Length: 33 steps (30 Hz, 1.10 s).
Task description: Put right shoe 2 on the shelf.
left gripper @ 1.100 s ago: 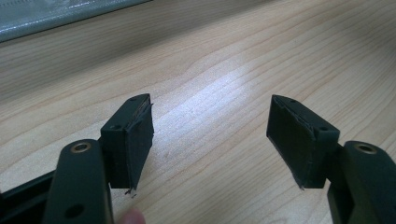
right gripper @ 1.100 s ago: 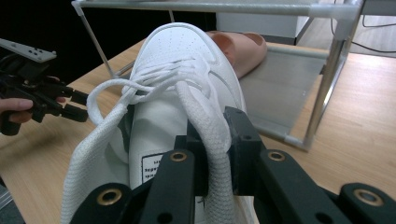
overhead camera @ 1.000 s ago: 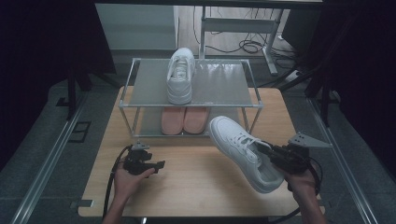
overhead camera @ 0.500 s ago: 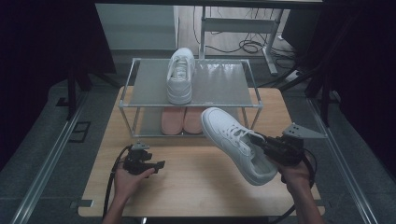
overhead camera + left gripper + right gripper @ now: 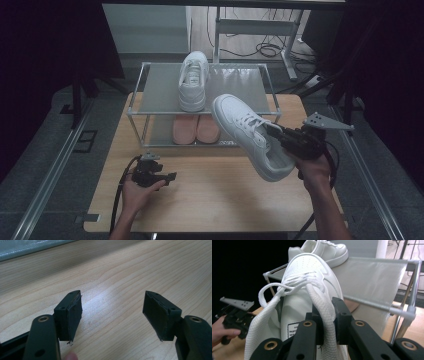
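A white sneaker point(image 5: 250, 135) hangs in the air over the table's right side, its toe tilted up toward the rack. My right gripper point(image 5: 276, 133) is shut on it. In the right gripper view the jaws point(image 5: 327, 315) pinch the tongue and laces of the sneaker point(image 5: 307, 277). A second white sneaker point(image 5: 193, 80) stands on the rack's top shelf point(image 5: 240, 85), left of centre. My left gripper point(image 5: 167, 176) rests on the wooden table point(image 5: 215, 200) at the front left. It stands open point(image 5: 112, 312) with bare wood between its pads.
A pair of pink shoes point(image 5: 196, 127) sits on the rack's lower shelf. The metal rack stands at the table's back edge; the right part of its top shelf point(image 5: 372, 275) is bare. Cables lie on the floor behind.
My right gripper has lifted the white sneaker and carried it left, toward the rack's front. The left gripper has stayed where it was.
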Each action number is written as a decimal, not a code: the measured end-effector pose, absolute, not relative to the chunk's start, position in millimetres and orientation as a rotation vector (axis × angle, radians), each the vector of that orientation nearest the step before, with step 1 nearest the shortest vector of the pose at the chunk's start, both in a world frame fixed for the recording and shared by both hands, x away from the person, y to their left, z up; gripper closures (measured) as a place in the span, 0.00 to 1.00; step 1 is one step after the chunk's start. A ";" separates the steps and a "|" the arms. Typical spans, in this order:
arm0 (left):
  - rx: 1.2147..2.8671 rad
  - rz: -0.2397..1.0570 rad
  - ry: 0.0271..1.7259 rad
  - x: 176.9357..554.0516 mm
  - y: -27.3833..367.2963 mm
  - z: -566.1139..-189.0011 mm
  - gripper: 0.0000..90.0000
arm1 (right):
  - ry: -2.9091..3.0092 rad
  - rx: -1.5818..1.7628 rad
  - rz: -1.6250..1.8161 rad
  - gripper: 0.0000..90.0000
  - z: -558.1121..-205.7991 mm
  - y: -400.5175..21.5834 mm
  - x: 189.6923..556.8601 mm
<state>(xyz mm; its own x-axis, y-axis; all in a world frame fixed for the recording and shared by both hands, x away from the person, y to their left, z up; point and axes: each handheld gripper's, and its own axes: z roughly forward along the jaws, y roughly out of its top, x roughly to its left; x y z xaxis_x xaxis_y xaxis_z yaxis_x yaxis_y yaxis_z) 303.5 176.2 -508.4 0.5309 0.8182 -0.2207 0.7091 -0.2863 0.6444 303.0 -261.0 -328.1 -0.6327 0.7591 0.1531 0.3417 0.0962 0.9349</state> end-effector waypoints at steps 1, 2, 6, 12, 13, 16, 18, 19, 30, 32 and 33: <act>2.059 0.196 1.235 303.6 176.5 -508.4 0.36 | 2.007 1.085 1.552 0.91 -326.2 -260.1 305.3; 2.058 0.196 1.236 303.5 176.6 -508.3 0.36 | 2.003 1.092 1.552 0.91 -324.3 -259.6 307.8; 2.055 0.198 1.236 303.4 177.0 -508.0 0.36 | 1.980 1.119 1.550 0.91 -318.9 -256.5 319.6; 2.055 0.195 1.237 303.6 177.9 -508.1 0.36 | 1.949 1.133 1.523 0.91 -310.7 -250.4 334.8; 2.055 0.194 1.237 303.6 177.9 -508.1 0.36 | 1.946 1.141 1.522 0.91 -309.8 -249.8 337.3; 2.053 0.196 1.238 303.5 178.1 -507.9 0.36 | 1.935 1.157 1.518 0.91 -306.9 -248.2 344.3; 2.051 0.195 1.239 303.5 178.1 -507.8 0.36 | 1.924 1.170 1.513 0.90 -304.6 -246.9 349.1; 2.053 0.195 1.238 303.5 178.2 -507.8 0.36 | 1.919 1.178 1.510 0.90 -303.4 -246.3 351.6; 2.047 0.198 1.242 303.4 178.5 -507.4 0.36 | 1.866 1.253 1.480 0.90 -288.8 -235.9 386.1; 2.049 0.199 1.235 303.7 179.2 -507.5 0.36 | 1.854 1.272 1.469 0.90 -286.2 -232.6 394.1; 2.049 0.197 1.242 303.5 179.2 -507.3 0.36 | 1.848 1.280 1.465 0.90 -285.1 -230.9 397.6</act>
